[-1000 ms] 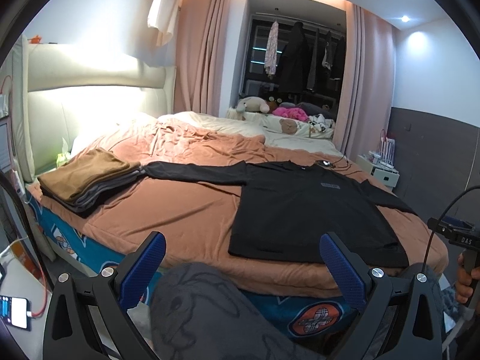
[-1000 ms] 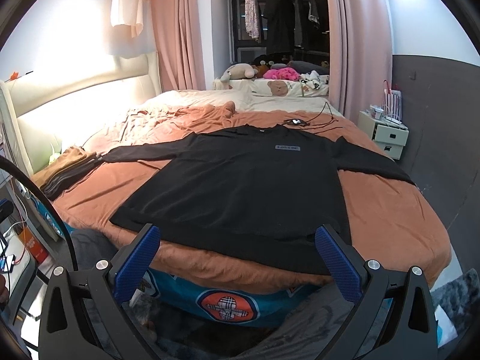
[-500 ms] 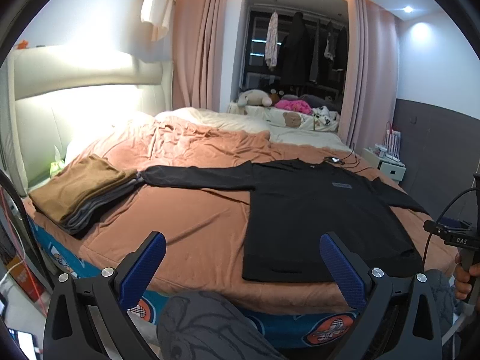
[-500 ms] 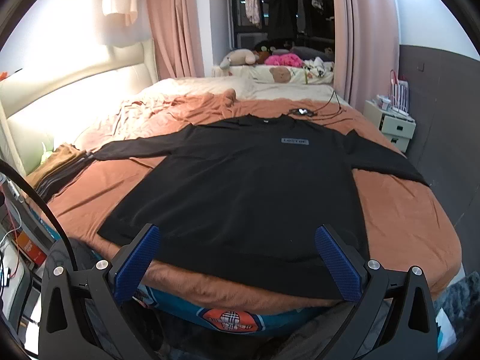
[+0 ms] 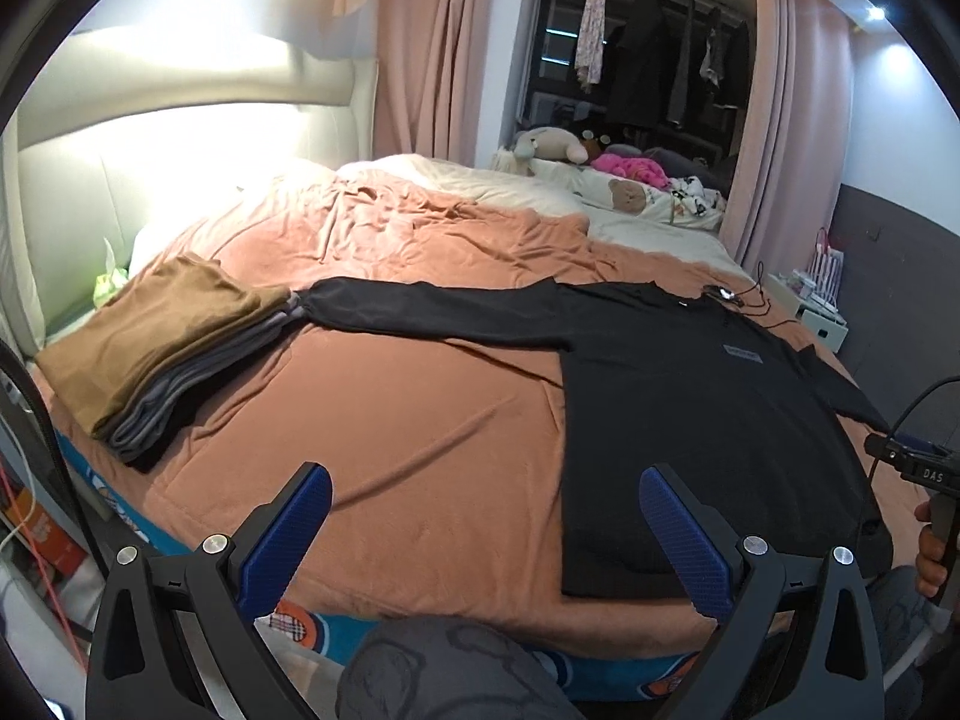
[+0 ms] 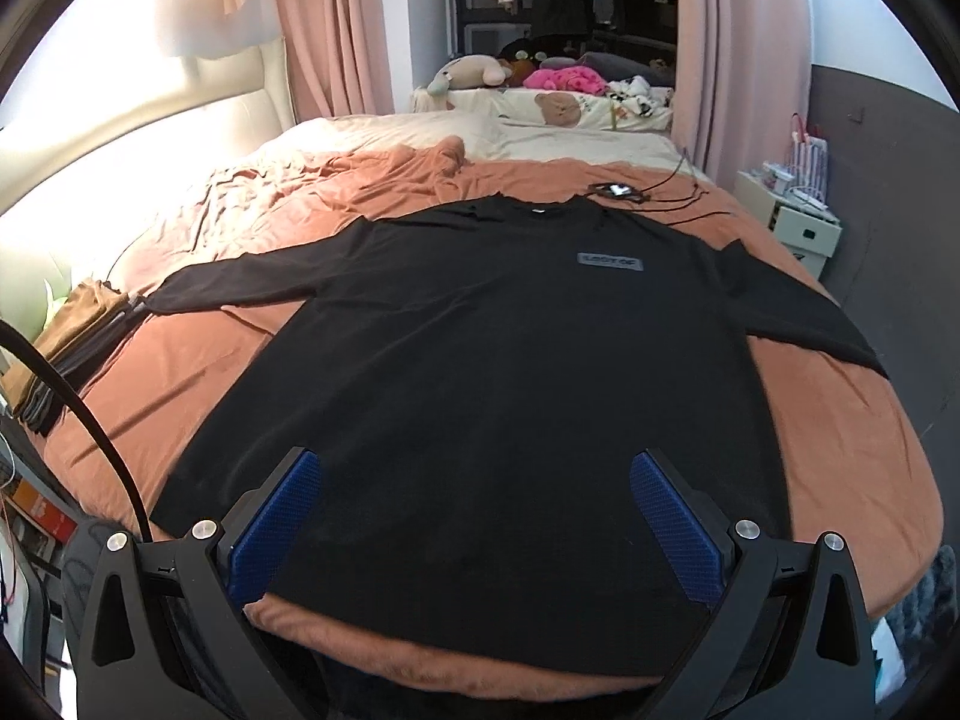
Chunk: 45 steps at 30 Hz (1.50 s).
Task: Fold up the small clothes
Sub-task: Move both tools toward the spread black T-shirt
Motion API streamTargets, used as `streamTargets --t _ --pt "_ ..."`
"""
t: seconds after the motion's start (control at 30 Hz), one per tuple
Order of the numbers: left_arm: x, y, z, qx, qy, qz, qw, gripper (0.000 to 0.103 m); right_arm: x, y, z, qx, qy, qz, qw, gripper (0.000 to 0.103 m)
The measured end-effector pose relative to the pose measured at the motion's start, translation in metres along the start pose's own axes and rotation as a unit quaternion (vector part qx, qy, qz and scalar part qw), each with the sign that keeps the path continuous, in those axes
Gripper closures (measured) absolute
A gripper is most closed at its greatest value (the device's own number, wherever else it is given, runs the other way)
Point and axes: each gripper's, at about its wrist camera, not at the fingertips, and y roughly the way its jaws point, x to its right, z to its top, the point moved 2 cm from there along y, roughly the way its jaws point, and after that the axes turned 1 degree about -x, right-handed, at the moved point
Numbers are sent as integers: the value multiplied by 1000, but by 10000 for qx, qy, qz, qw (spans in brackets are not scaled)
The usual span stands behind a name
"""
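Black shirt (image 6: 510, 396) on terracotta bedspread (image 5: 420, 432)

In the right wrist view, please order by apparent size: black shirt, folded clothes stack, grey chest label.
1. black shirt, fills most of the frame.
2. folded clothes stack, partly cut off at the left.
3. grey chest label.

A: Left wrist view is looking from the bed's (image 5: 420, 420) near edge, facing the far wall.
B: Right wrist view is sitting nearer, over the shirt (image 6: 510, 390). Both are sharing shirt (image 5: 690, 420) and stack (image 5: 162, 348).
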Motion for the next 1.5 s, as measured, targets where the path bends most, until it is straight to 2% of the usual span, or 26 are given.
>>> streamTargets --t 0.2,0.33,0.63,0.77,0.9,1.0,1.1,1.27,1.33,1.4,1.5 --pt "-20 24 15 -191 -305 159 9992 0 -1 22 23 -50 100 96 9999 0" --pt "-40 29 26 -81 -538 286 9981 0 -1 38 35 0 73 108 9999 0" --pt "-78 51 52 -102 -765 678 9947 0 -11 76 62 0 -158 224 9996 0" --pt "-94 62 60 -127 -864 662 9940 0 -13 96 73 -22 -152 504 9986 0" --pt "-119 75 68 -145 -1183 934 9885 0 -16 116 85 35 -337 206 9992 0" --pt "-138 84 74 -93 -1384 913 9861 0 -23 126 93 107 -385 375 9985 0" --pt "-157 97 83 -169 -1442 1112 9831 0 -32 139 97 198 -561 357 9976 0" --pt "-179 113 100 -265 -1430 1219 9818 0 -48 168 101 -147 -848 365 9956 0" --pt "-190 121 110 -310 -1454 1221 9813 2 -53 176 105 -189 -828 485 9952 0" --pt "-200 131 119 -382 -1490 1219 9805 9 -59 181 107 -204 -887 729 9932 0" --pt "-212 145 131 -469 -1569 1202 9792 18 -67 188 112 -292 -1109 731 9907 0"
